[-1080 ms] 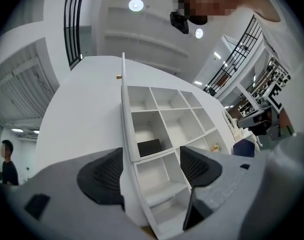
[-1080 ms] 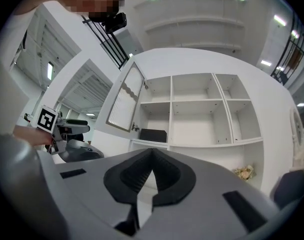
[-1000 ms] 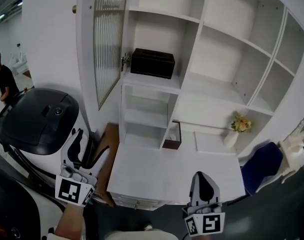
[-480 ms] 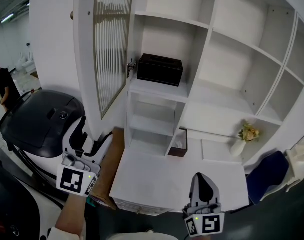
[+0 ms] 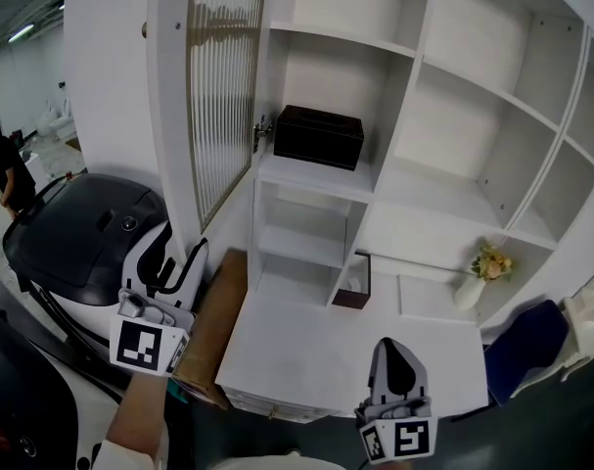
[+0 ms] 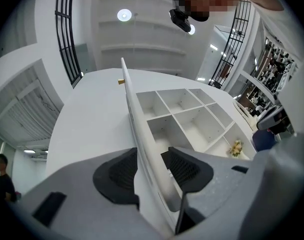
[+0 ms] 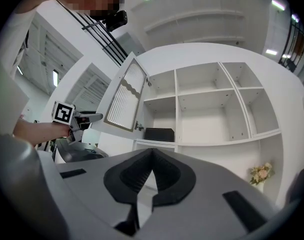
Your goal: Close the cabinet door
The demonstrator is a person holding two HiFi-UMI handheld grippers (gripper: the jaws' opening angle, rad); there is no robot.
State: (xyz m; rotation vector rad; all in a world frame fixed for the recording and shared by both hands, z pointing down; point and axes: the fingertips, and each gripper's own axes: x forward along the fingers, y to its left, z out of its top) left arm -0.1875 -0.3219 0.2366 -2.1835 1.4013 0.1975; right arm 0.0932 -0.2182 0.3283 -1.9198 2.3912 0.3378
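The white cabinet door with ribbed glass stands swung open at the left of the shelf unit. My left gripper is at the door's lower corner. In the left gripper view the door's edge runs between the jaws of the left gripper, which are closing, and both pads lie against its faces. My right gripper is low in front of the cabinet's counter, shut with nothing in it; its pads meet in the right gripper view. The open door shows there too.
A black box sits on the shelf behind the door. A large black-topped machine stands at the left and a cardboard box beside the counter. A flower vase and a small brown box are on lower shelves. A person stands far left.
My left gripper rose toward the door's lower corner and its jaws narrowed from wide open onto the door's edge. The right gripper stayed in place.
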